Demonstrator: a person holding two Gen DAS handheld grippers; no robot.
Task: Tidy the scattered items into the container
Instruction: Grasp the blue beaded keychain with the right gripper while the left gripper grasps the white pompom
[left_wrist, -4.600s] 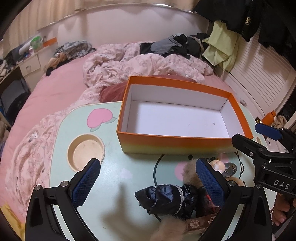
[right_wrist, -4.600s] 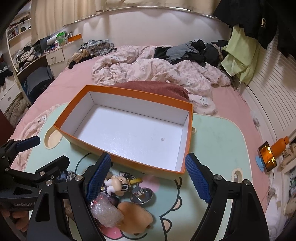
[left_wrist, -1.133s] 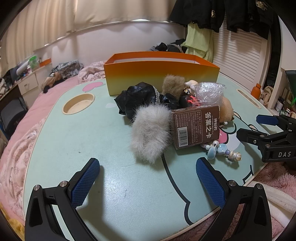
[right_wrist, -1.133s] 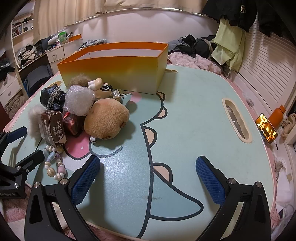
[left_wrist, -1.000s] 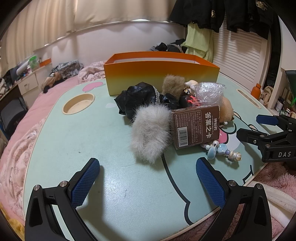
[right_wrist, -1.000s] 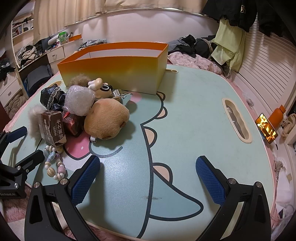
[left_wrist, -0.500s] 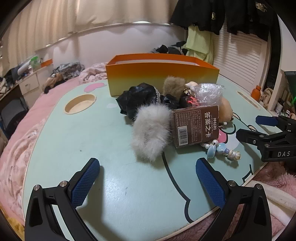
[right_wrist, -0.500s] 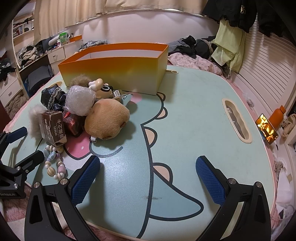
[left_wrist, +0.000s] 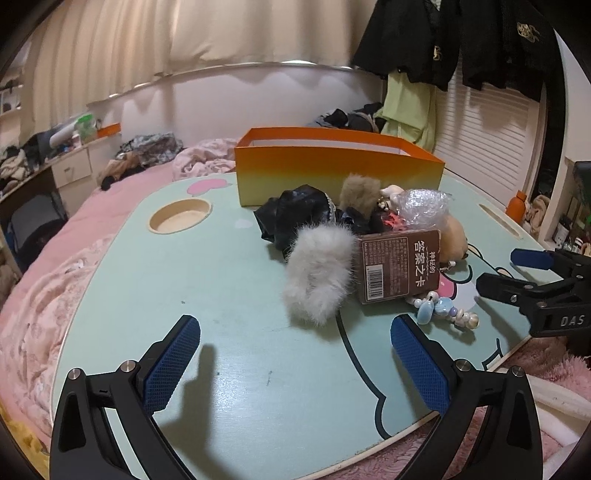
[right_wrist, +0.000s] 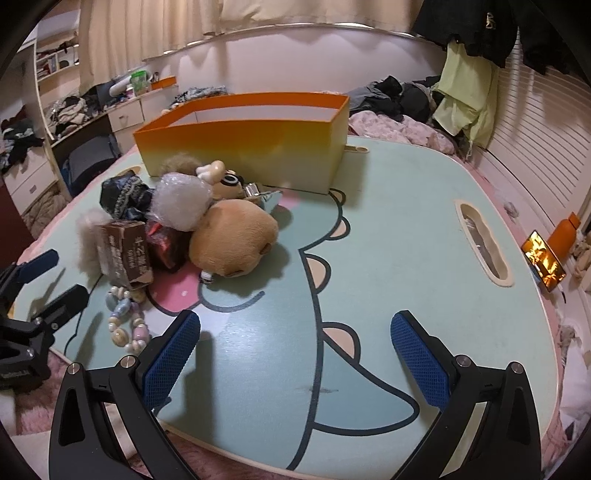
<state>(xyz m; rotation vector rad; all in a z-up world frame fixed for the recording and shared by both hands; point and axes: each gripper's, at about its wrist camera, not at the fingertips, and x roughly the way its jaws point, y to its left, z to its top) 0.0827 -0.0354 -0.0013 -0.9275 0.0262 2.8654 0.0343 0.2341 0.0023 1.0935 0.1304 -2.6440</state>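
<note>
left wrist view: nothing is showing inside the orange box (left_wrist: 332, 166) yet; the item pile (left_wrist: 362, 243) is lying outside; left gripper (left_wrist: 295, 354) and right gripper (right_wrist: 295, 354) are both gaping, holding nothing.

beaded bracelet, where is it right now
The pastel beaded bracelet lies flat on the mint table, at the pile's near edge, just below the brown card box.
</note>
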